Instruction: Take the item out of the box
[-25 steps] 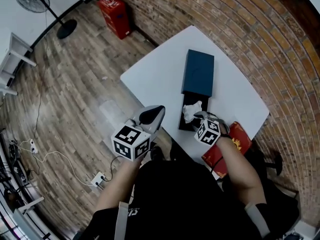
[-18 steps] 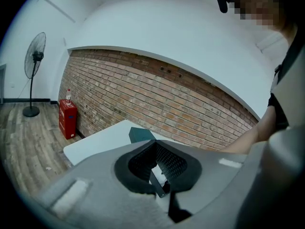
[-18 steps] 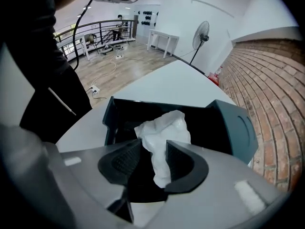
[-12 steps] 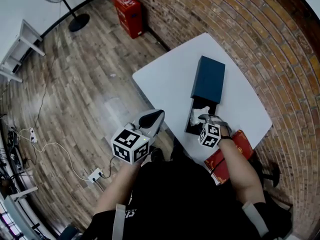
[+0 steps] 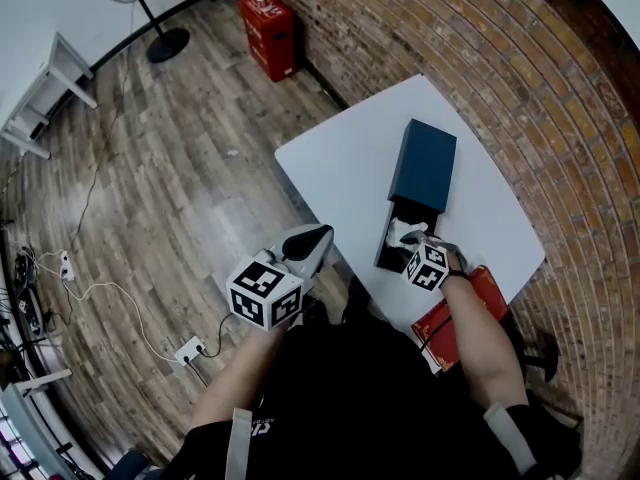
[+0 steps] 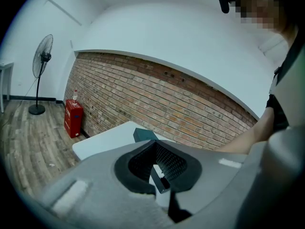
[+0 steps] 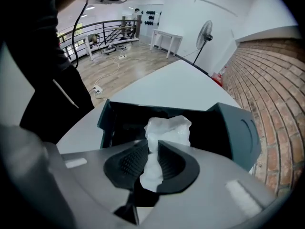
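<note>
On the surface (image 5: 350, 168), the white item (image 7: 167, 128), lengthwise along the jaws with its near end hidden, is clamped in the box (image 5: 424, 166) by the just-closed right hand-held gripper (image 7: 152, 148); the left hand-held gripper (image 6: 155, 149) is parted.

Matt teal card box (image 5: 424, 164), crinkled white item (image 7: 166, 129); smooth white table (image 5: 340, 163), rough brick wall (image 5: 520, 68)
</note>
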`<state>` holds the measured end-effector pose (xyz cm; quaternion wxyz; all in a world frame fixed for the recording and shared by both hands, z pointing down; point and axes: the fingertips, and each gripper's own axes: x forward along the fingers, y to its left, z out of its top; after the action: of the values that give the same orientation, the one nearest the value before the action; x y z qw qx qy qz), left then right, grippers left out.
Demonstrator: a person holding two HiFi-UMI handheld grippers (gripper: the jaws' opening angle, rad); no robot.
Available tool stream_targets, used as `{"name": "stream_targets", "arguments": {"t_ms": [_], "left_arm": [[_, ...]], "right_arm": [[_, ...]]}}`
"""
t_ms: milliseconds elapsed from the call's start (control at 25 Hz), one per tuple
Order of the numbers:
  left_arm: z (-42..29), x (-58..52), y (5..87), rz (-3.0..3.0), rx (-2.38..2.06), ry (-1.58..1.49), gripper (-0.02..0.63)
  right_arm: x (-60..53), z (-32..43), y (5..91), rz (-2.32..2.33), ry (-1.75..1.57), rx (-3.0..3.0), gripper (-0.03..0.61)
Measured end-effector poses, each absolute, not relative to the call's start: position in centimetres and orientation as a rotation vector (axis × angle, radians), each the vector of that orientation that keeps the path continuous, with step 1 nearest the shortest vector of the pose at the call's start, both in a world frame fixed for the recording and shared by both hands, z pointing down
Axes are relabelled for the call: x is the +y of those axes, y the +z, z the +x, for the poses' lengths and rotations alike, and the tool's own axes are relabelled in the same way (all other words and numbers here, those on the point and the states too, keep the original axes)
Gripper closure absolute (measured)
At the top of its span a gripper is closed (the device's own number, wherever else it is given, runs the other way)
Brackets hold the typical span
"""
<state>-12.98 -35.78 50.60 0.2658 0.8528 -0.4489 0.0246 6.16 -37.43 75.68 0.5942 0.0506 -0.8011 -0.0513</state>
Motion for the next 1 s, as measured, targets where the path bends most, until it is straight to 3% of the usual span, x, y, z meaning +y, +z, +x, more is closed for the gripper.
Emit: {"name": "stream_targets", "arguments": {"t_ms": [1000], "left_arm": [[-8.5, -30.3, 51.0, 2.435, -0.942, 0.041, 0.607]], "right_arm": [[-31.8, 4.4, 60.4, 0.772, -0.021, -2.182, 0.525]]}}
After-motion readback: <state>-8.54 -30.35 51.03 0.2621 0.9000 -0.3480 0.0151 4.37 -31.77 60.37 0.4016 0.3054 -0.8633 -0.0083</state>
